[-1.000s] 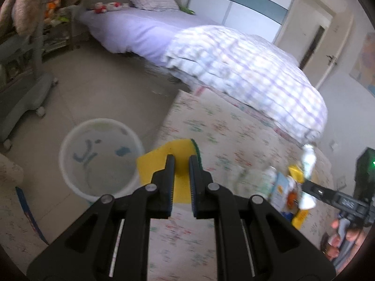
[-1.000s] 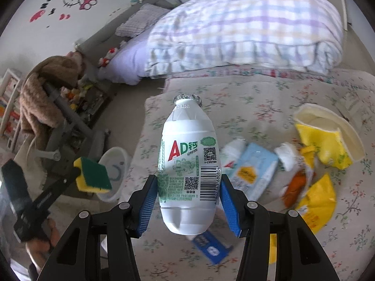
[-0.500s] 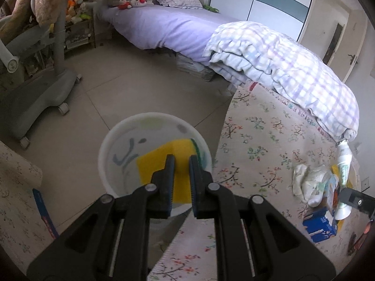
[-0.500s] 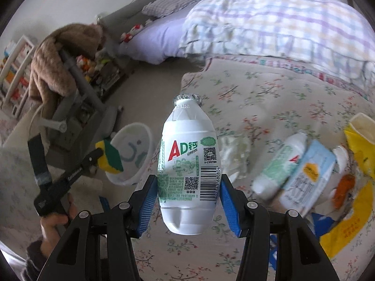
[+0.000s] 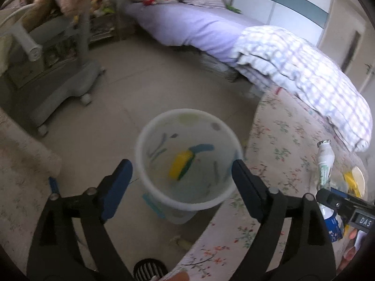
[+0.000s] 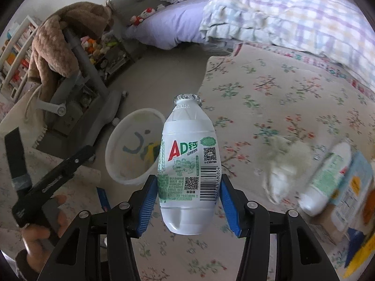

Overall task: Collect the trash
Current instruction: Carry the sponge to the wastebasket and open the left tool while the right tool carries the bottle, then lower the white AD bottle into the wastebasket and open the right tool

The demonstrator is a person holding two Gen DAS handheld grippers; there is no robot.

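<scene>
The left gripper (image 5: 181,179) is spread wide right above the white bin (image 5: 187,201), which stands on the floor by the edge of the flowery bed (image 6: 293,107). It holds nothing. A yellow and green sponge (image 5: 182,165) is inside the bin. I think the sponge drop is done.

The right gripper (image 6: 188,201) is pinching a white AD milk bottle (image 6: 188,164). The bottle stands straight up, with its foil top on. It hangs over the bed's edge, near the bin but not over it.

Next, I think the bottle has to go over the bin mouth, then the fingers must open.

More trash lies by the bed's right edge: a crumpled tissue (image 6: 283,161), 1 more bottle (image 6: 325,180) and a blue carton (image 6: 354,182).
</scene>
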